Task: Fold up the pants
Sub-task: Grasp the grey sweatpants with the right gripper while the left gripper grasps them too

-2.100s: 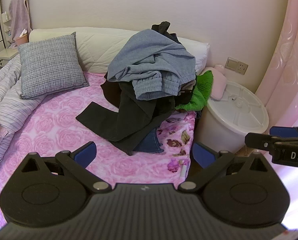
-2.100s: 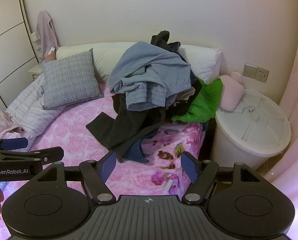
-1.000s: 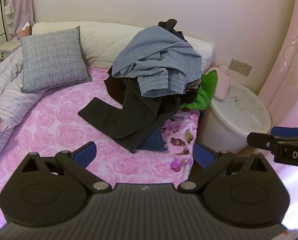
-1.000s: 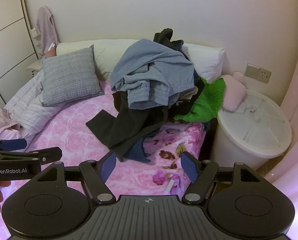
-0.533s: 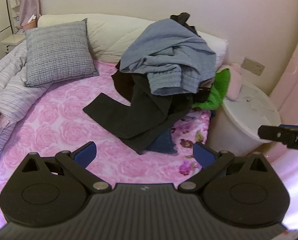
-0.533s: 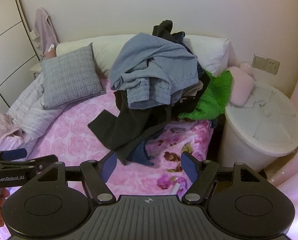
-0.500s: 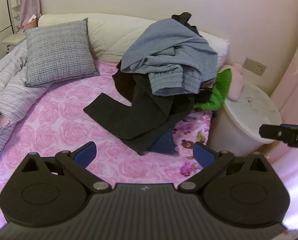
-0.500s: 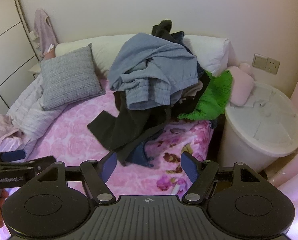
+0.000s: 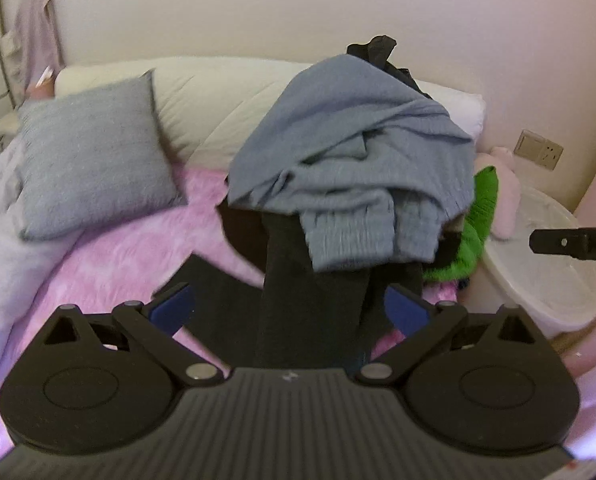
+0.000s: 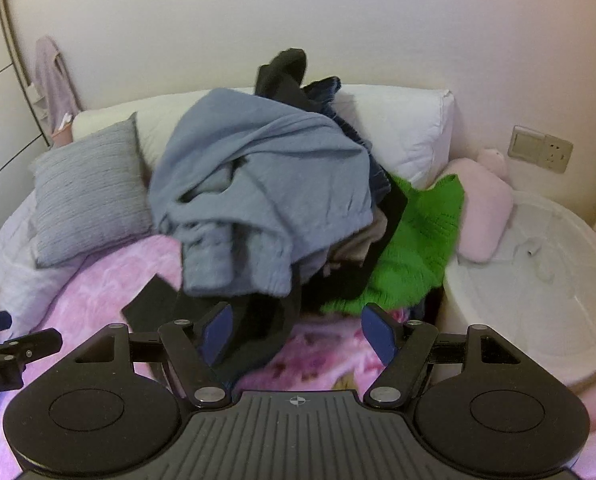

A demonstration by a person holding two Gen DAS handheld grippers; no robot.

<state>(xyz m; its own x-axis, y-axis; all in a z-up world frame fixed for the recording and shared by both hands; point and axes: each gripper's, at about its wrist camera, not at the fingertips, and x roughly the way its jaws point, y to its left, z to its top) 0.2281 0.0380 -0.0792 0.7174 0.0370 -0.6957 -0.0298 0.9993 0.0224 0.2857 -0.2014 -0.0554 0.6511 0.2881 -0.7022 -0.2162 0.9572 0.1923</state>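
Observation:
A heap of clothes sits on the pink rose-print bed (image 9: 110,252) against the white pillows. Grey-blue sweatpants (image 9: 349,184) (image 10: 258,192) lie on top, and black trousers (image 9: 309,312) (image 10: 258,328) spill from under them toward me. My left gripper (image 9: 290,308) is open, its blue pads framing the black trousers just ahead. My right gripper (image 10: 298,330) is open too, low in front of the heap's right side, holding nothing. A green knit (image 10: 417,240) lies at the heap's right edge.
A grey cushion (image 9: 90,160) leans at the back left beside a striped duvet. A white round tub (image 10: 537,280) stands right of the bed with a pink pouch (image 10: 485,216) on it. A wall socket (image 10: 539,149) is behind it.
Both grippers have moved forward toward the clothes heap, which now looms larger and closer in both views. Both stay open. The heap itself has not moved.

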